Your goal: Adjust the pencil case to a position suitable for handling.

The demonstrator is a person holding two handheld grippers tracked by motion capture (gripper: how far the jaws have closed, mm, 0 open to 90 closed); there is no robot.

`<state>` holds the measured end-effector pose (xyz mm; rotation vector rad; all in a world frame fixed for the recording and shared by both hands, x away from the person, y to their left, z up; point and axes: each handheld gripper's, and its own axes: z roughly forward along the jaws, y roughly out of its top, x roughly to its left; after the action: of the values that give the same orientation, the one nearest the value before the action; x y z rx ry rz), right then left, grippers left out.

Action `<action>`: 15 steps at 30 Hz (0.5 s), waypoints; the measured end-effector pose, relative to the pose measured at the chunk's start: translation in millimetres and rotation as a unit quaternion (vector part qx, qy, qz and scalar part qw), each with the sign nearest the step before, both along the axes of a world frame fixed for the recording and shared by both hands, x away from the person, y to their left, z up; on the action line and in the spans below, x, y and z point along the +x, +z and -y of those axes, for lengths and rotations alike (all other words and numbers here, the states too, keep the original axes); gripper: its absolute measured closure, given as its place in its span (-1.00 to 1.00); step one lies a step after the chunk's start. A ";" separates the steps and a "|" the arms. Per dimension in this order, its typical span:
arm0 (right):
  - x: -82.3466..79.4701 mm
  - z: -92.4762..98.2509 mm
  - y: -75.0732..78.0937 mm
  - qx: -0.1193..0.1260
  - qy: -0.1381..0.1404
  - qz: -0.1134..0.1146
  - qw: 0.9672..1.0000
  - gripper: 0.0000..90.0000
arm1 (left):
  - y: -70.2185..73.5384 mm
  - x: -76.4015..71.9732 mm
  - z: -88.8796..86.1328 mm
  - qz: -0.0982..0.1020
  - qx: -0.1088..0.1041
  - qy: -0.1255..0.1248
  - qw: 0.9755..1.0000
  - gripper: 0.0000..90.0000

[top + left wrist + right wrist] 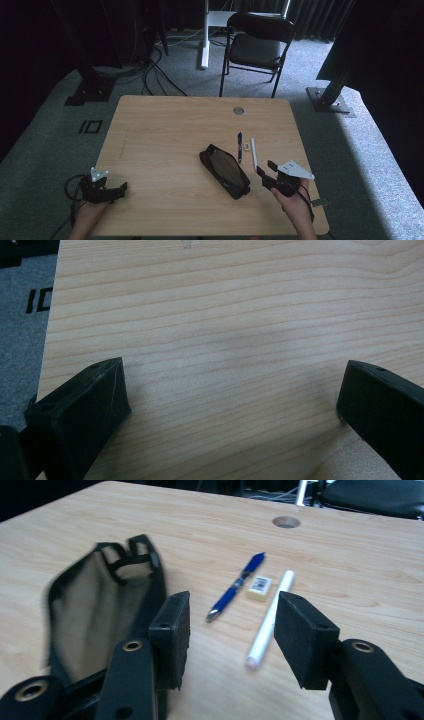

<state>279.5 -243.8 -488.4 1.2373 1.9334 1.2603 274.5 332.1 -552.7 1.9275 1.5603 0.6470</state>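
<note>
Right gripper (267, 173) sits near the front right corner of the light wood-grain bench (165, 130), held in the person's right hand (296, 202). Its fingers (172, 630) are about half open, nothing between them, not touching anything.

Nearest things to it:
- black mesh zip pouch (225, 171), lying flat and diagonal just left of the right gripper; in the right gripper view it is at left (95, 610), partly behind the left finger and blurred.
- slim white pen (254, 151), lying on the bench just ahead of the right gripper, roughly pointing away from the person; in the right gripper view (270, 620) its near end lies in line with the gap between the fingers, on the bench beyond them.
- blue ballpoint pen (240, 145), just left of the white pen and roughly parallel to it, between pouch and white pen (235, 587).
- small white eraser with a printed label (247, 146), between the two pens, close to the white one (259, 588); cannot tell if touching.

Left gripper (123, 188) is at the front left corner of the bench, well apart from the rest. Its fingers (85, 405) are wide open over bare wood, holding nothing.

Black folding chair (257, 45) stands on grey carpet beyond the far edge of the bench.
</note>
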 end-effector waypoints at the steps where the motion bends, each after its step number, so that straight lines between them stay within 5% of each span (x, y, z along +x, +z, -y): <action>1: 5.6 0.1 -2.2 -0.002 -0.006 -0.002 1.000 0.05 | 0.0 0.0 0.0 0.000 0.000 0.000 1.000 -0.99; 15: 54.6 -7.5 -24.6 -0.027 -0.038 -0.036 0.998 -0.03 | 0.0 0.0 0.0 0.000 0.000 0.000 1.000 -0.99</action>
<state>334.0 -236.3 -513.0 1.3329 1.9375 1.1326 274.5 332.1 -552.8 1.9274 1.5604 0.6470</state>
